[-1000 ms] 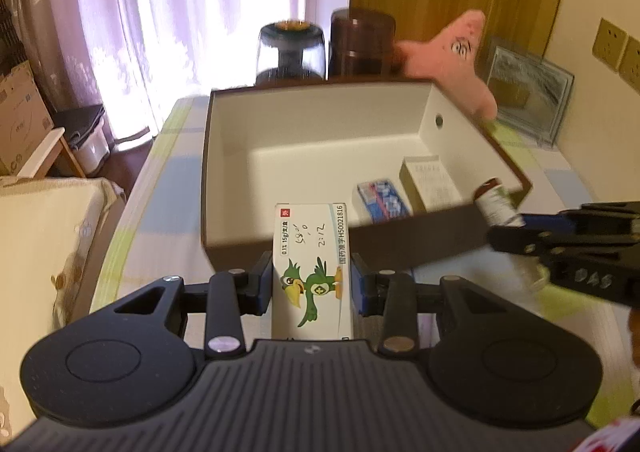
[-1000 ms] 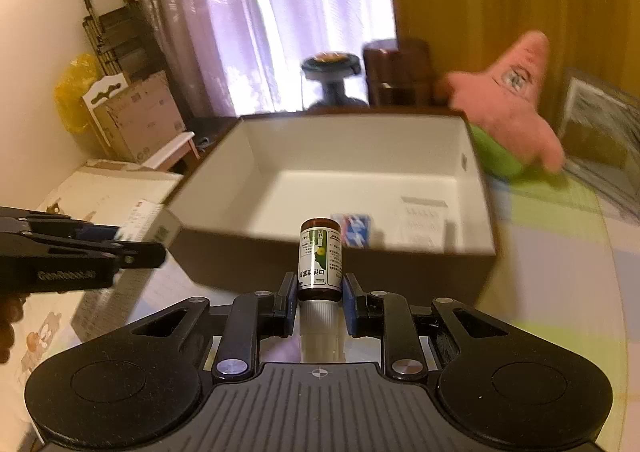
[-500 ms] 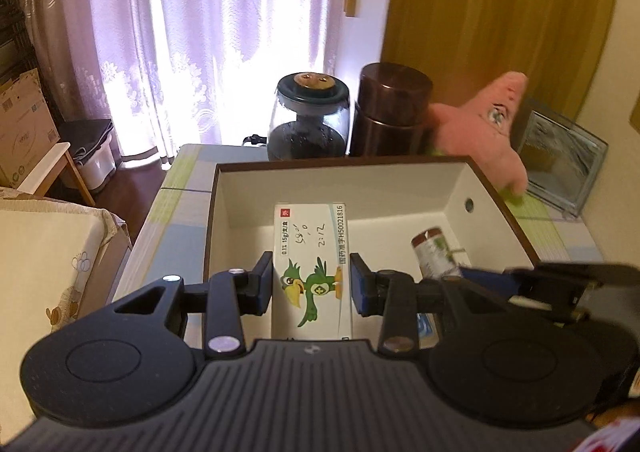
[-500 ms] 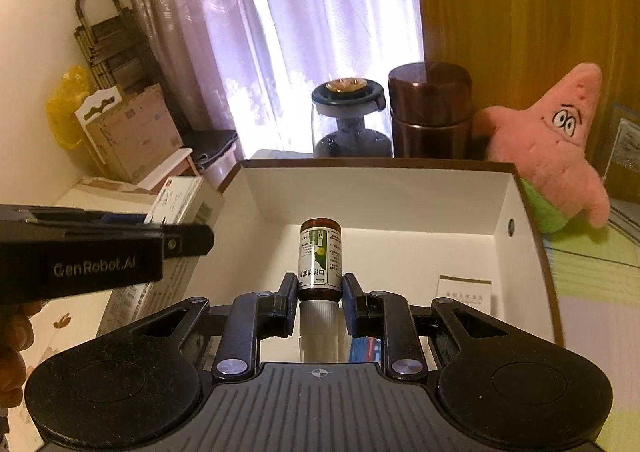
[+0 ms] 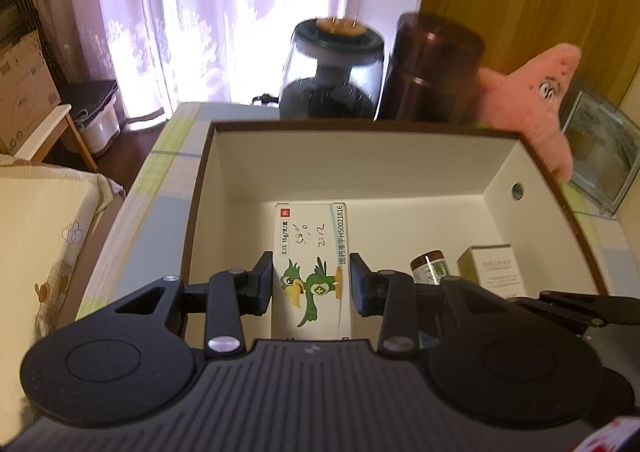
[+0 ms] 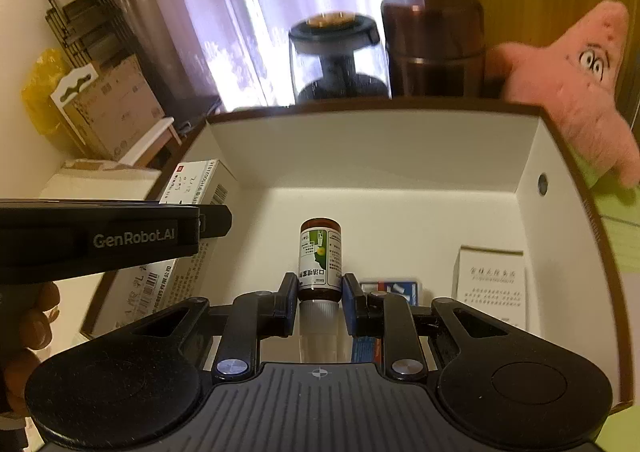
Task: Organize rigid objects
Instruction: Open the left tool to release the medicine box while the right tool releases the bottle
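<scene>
Now that both loads have come over the brown-rimmed white cardboard box (image 5: 500, 180), the left gripper (image 5: 311, 284) clamps the white parrot-printed carton (image 5: 312, 252) and the right gripper (image 6: 320, 288) pinches the brown medicine bottle (image 6: 320, 252), both above the floor; release seems next.

Strong daylight came through the sheer curtain (image 5: 224, 12) behind the table's far edge, blown out to white in the left wrist view. Backlit glass jar (image 5: 334, 68) and brown canister (image 5: 434, 68) were smeared by motion blur, as was the pink plush (image 6: 568, 88). The box (image 5: 360, 168) interior was evenly lit with soft shadows in its corners. Fisheye bending curved the edges; frame corners went black. The right wrist view was dimmer and warmer.
</scene>
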A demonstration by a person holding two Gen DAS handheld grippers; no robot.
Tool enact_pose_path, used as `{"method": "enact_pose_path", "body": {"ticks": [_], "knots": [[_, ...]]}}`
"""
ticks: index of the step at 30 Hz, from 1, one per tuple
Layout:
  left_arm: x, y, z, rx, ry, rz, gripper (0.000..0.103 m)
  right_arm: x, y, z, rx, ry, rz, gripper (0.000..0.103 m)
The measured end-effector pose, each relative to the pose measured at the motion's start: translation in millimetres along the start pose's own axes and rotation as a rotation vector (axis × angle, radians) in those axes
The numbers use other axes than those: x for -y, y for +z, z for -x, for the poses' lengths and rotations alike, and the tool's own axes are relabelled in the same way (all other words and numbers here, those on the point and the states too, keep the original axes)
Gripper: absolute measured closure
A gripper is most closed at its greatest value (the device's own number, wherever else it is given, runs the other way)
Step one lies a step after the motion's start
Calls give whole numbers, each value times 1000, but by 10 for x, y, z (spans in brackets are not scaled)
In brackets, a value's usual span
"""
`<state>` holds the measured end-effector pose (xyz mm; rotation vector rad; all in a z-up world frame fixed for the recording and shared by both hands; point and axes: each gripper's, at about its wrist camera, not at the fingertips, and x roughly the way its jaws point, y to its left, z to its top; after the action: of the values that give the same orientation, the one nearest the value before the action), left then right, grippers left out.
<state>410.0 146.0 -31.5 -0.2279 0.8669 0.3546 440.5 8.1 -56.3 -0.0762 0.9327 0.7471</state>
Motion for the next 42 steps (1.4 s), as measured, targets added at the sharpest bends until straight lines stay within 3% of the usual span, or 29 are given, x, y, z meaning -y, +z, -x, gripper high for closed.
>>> {"method": "enact_pose_path", "body": {"ticks": [11,29,34,42], "knots": [[-36,-126,-302,-89,-9,-3,69,72,-75,-182,-44,-8,-35,83],[-123,-134,-215,-76,12,-12,61,41,-74,-208,-39,19,-65,82],[-161,-176,-173,-72,14,-12,60,53,-90,-158,-27,20,-67,64],[-140,-226,-120,-75,-1,-21,60,83,-153,-58,-28,21,-69,61]]}}
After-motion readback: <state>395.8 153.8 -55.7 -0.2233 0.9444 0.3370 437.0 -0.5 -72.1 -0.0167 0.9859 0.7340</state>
